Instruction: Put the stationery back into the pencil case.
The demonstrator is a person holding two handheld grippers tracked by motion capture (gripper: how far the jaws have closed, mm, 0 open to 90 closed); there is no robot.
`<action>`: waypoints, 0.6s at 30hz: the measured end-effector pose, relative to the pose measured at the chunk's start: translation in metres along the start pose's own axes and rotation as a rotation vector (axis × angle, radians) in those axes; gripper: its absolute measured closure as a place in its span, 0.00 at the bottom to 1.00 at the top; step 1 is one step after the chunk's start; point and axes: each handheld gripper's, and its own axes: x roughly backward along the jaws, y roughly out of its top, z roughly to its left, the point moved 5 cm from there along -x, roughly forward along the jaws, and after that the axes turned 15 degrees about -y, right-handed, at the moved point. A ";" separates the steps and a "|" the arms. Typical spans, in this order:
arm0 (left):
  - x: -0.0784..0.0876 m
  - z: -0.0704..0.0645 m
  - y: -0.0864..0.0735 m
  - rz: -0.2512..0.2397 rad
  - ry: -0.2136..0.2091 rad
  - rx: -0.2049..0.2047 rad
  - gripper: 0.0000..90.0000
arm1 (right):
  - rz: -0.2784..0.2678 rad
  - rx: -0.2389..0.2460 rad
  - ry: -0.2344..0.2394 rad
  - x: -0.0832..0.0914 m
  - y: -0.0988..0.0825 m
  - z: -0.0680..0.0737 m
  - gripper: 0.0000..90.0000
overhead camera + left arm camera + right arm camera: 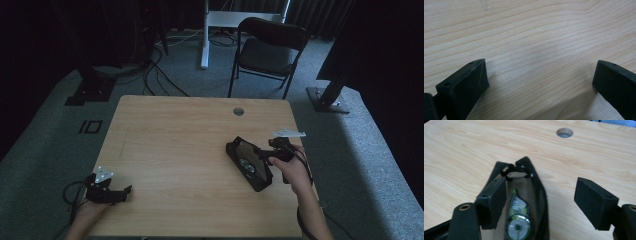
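Black fabric pencil pouch (248,163), lying unzipped on the right part of the pale wooden table (180,150), holds a green and clear correction tape dispenser (517,218) in its brown lining. At the near left corner of the table, the left gripper (120,193) rests low over bare wood, its jaws spread wide with nothing between them. On the near right, the right gripper (264,155) hangs at the pouch's near edge; its jaws stand released, one black pad (491,201) over the pouch's left rim and the other off to the side above the wood, and neither presses on the fabric. A hand (291,172) grips this tool from below. Farther along the tabletop sits a round cable hole (238,111) near the far edge. Beyond the table, a black folding chair (267,50) stands on grey carpet (370,165), with loose cables (160,75) trailing left of a white desk leg (204,35) and dark curtains behind.
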 end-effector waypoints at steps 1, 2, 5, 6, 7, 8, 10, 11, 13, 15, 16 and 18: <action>0.000 0.000 0.000 0.000 0.000 0.000 0.00 | -0.011 -0.007 -0.008 -0.001 -0.002 -0.005 0.27; 0.000 0.000 0.000 0.000 0.000 0.000 0.00 | -0.011 -0.007 -0.008 -0.001 -0.002 -0.005 0.27; 0.000 0.000 0.000 0.000 0.000 0.000 0.00 | -0.018 -0.021 -0.035 -0.003 -0.006 -0.014 0.26; 0.000 0.000 0.000 0.000 0.000 0.000 0.00 | -0.020 -0.030 -0.042 -0.004 -0.008 -0.017 0.26; 0.000 0.000 0.000 0.000 0.000 0.000 0.00 | -0.018 -0.036 -0.069 -0.007 -0.013 -0.024 0.26; 0.000 0.000 0.000 0.000 0.000 0.000 0.00 | -0.018 -0.036 -0.069 -0.007 -0.013 -0.024 0.26; 0.000 0.000 0.000 0.000 0.000 0.000 0.00 | -0.017 -0.047 -0.087 -0.010 -0.018 -0.031 0.26; 0.000 0.000 0.000 0.000 0.000 0.000 0.00 | -0.011 -0.058 -0.104 -0.012 -0.024 -0.037 0.25; 0.000 0.000 0.000 0.000 0.000 0.000 0.00 | -0.005 -0.068 -0.119 -0.016 -0.031 -0.043 0.25; 0.000 0.000 0.000 0.000 0.000 0.000 0.00 | 0.002 -0.081 -0.132 -0.018 -0.037 -0.050 0.25; 0.000 0.000 0.000 0.000 0.000 0.000 0.00 | 0.002 -0.081 -0.132 -0.018 -0.037 -0.050 0.25; 0.000 0.000 0.000 0.000 0.000 0.000 0.00 | 0.011 -0.090 -0.135 -0.022 -0.044 -0.054 0.25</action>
